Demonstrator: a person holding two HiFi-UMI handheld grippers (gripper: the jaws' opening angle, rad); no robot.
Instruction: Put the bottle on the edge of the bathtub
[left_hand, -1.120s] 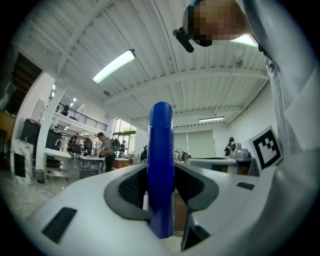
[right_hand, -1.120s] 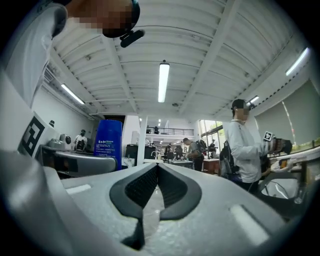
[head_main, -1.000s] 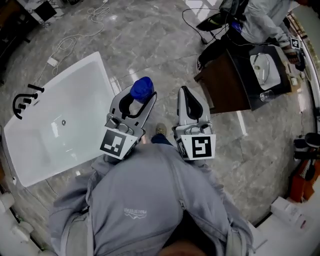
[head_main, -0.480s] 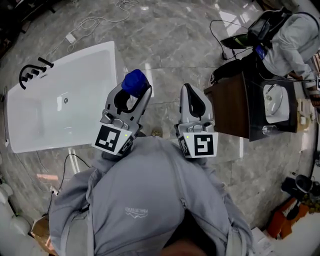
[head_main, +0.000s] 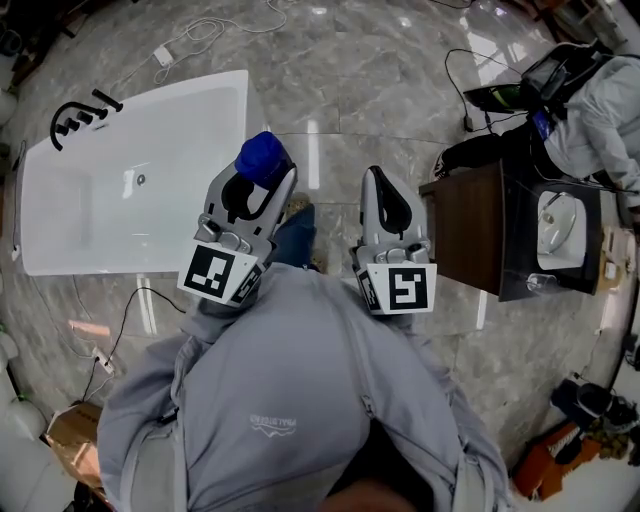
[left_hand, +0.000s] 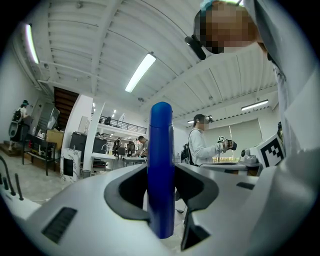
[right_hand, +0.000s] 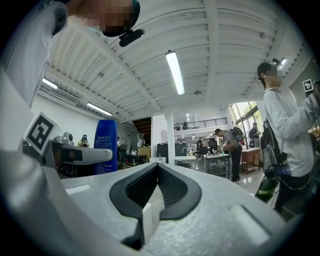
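Note:
A blue bottle (head_main: 263, 157) stands upright between the jaws of my left gripper (head_main: 262, 172), which is shut on it; the same blue bottle (left_hand: 161, 170) fills the middle of the left gripper view. It also shows at the left of the right gripper view as a blue bottle (right_hand: 105, 145). My right gripper (head_main: 384, 197) is shut with nothing in it, its tips meeting in the right gripper view (right_hand: 158, 165). The white bathtub (head_main: 60, 250) lies on the floor to the left, its near right corner close to the bottle in the head view.
A black faucet set (head_main: 82, 113) sits at the tub's far left end. A dark cabinet with a white basin (head_main: 520, 225) stands to the right, a seated person (head_main: 600, 110) behind it. Cables (head_main: 205, 35) trail over the grey marble floor.
The view has swung round: the bathtub has shifted up and turned more level at the left, and the cabinet has slid down to the right. Both grippers keep their grip and pose.

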